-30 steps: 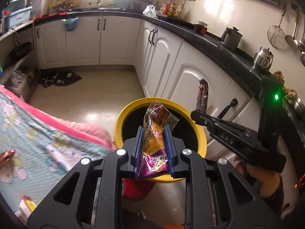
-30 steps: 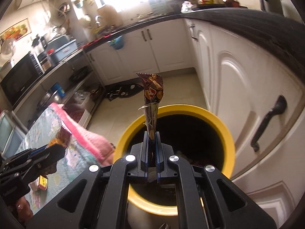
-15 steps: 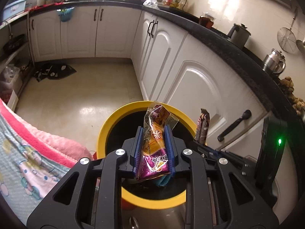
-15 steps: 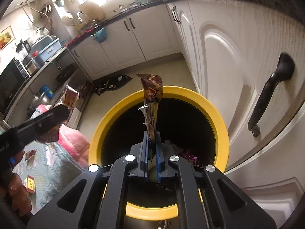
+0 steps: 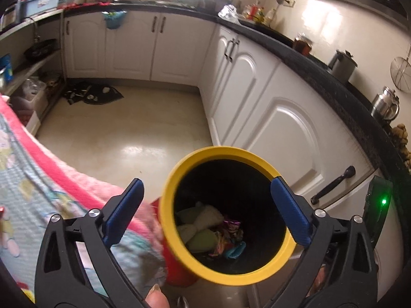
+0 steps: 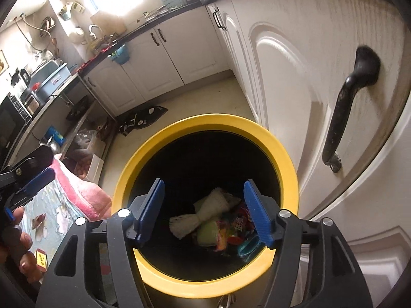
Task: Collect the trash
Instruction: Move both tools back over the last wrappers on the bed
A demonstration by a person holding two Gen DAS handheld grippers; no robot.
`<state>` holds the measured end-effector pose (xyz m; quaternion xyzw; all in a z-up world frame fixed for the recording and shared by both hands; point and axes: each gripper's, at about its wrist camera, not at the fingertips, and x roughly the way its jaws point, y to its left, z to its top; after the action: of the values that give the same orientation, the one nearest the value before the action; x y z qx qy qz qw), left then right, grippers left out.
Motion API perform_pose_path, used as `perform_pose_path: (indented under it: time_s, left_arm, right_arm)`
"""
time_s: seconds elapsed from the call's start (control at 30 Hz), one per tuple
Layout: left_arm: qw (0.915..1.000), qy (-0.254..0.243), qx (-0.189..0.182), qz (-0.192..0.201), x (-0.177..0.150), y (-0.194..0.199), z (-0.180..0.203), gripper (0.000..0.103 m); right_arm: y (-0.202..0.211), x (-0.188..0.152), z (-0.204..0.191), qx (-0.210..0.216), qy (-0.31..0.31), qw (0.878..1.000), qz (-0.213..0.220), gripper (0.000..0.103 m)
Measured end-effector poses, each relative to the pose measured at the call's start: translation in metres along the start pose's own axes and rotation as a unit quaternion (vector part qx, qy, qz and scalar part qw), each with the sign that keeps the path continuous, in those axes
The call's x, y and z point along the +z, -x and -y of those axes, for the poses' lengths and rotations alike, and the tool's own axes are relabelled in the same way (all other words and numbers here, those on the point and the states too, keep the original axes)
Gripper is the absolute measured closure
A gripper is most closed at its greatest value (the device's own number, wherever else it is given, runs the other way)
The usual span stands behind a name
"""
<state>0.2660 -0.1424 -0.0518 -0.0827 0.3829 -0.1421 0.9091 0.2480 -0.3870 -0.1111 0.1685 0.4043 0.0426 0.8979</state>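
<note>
A yellow-rimmed trash bin (image 5: 179, 169) (image 6: 290, 159) stands on the kitchen floor beside a white cabinet. Inside it lie crumpled wrappers (image 5: 228, 233) (image 6: 236, 228) and a white cloth wad (image 6: 203, 218). My left gripper (image 5: 208, 213) is open and empty, its blue pads spread wide above the bin's mouth. My right gripper (image 6: 204, 211) is open and empty, directly over the bin. The left gripper also shows at the left edge of the right wrist view (image 6: 28, 179).
A table with a pink-edged patterned cloth (image 5: 30, 179) (image 6: 74, 187) sits left of the bin, with small wrappers (image 6: 41, 258) on it. White cabinet doors with a black handle (image 6: 344, 118) (image 5: 334, 184) stand close on the right. A dark mat (image 5: 92, 95) lies on the floor.
Both grippers opened and let go of their snack wrappers, which dropped into the bin. The left gripper shifted left, so the bin now sits right of centre in its view.
</note>
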Motion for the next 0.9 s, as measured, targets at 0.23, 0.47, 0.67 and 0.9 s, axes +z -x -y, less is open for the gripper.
perform_pose_path:
  time_s: [0.23,0.47,0.67,0.9]
  left_arm:
    - [0.9977,0.011,0.05,0.043,0.004,0.048,-0.037,0.011]
    - [0.9935,0.038,0.084,0.067,-0.002,0.092,-0.077,0.011]
    - [0.9888,0.06,0.108,0.084,-0.01,0.125,-0.109,0.011]
    - [0.982,0.086,0.136,0.099,-0.02,0.157,-0.147,0.011]
  right_arm:
    - [0.016,0.002,-0.03,0.025,0.027,0.999,0.013,0.04]
    - [0.035,-0.002,-0.074,0.066,0.075,0.995,0.022,0.039]
    - [0.052,-0.013,-0.119,0.11,0.128,0.985,0.024,0.038]
    - [0.067,-0.031,-0.17,0.162,0.188,0.969,0.018,0.031]
